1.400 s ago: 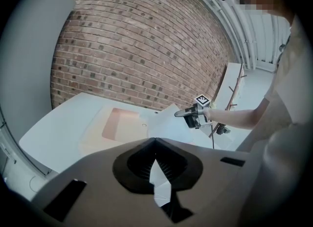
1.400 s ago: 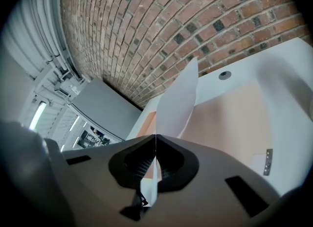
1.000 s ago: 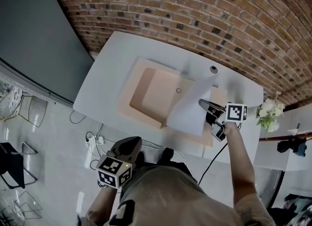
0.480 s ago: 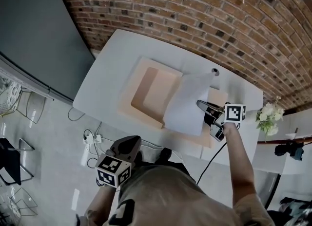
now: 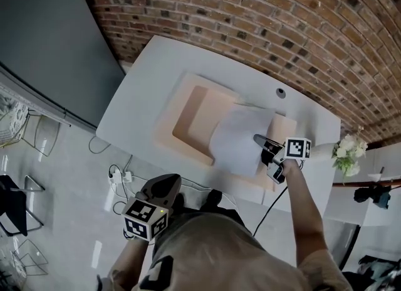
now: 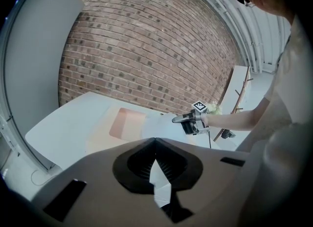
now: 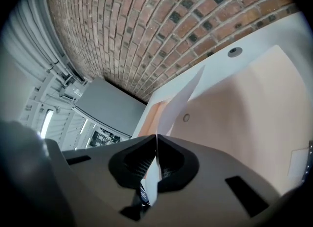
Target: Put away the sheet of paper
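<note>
Here, a white table [image 5: 144, 89] with rounded corners stands against a red brick wall [image 5: 250, 7]. A dark grey panel [image 5: 44, 39] closes off the room on the left. The floor [image 5: 69, 177] is pale and glossy, with cables [image 5: 122, 177] lying just beside the table's near edge, and white flowers [image 5: 348, 148] show past the table's right end. A round cable hole [image 5: 281, 93] sits in the tabletop near the wall.

A peach box [image 5: 188, 117] lies open on the table, its left half a shallow recess. The sheet of paper [image 5: 238, 139] lies low over the box's right half. The right gripper [image 5: 258, 138] pinches its right edge. In the right gripper view the sheet [image 7: 178, 99] runs edge-on up from the clamped jaws, over the peach surface. I cannot tell whether its far edge touches the box.

The left gripper [image 5: 166, 184] is held low, close to the person's body and off the table. Its jaws are pressed together with nothing between them.
</note>
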